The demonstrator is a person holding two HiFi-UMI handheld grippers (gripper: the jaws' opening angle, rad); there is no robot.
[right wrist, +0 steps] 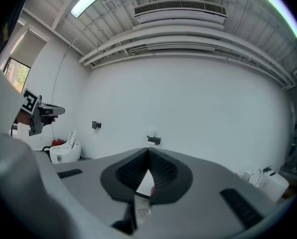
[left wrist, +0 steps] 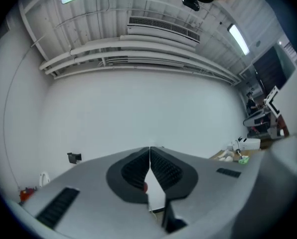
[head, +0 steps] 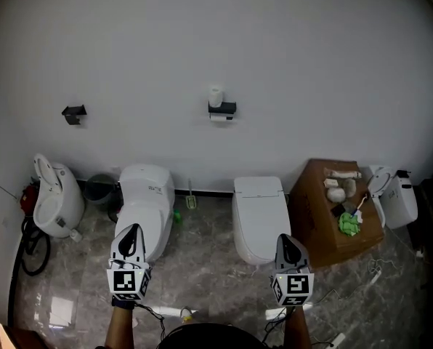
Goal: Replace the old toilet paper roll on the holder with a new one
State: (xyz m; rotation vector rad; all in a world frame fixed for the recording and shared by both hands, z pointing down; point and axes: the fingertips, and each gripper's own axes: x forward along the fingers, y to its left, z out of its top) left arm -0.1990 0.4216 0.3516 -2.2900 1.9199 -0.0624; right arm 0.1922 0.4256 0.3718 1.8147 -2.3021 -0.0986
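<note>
The white wall (head: 311,64) fills the upper frame. At the bottom, my left gripper (head: 131,230) and right gripper (head: 282,238) each have their jaws pressed together on nothing. High at centre, the black holder (head: 222,108) is fixed to the wall, with a white toilet paper roll (head: 215,96) standing upright on top.

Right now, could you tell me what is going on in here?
A person faces a white wall with tongs in each hand. The left tongs and the right tongs are both shut and empty, and are held out level, well short of the wall. The holder is on the wall ahead, with a white roll standing on top of it. Neither pair of tongs touches anything, so the swap does not look begun.
</note>
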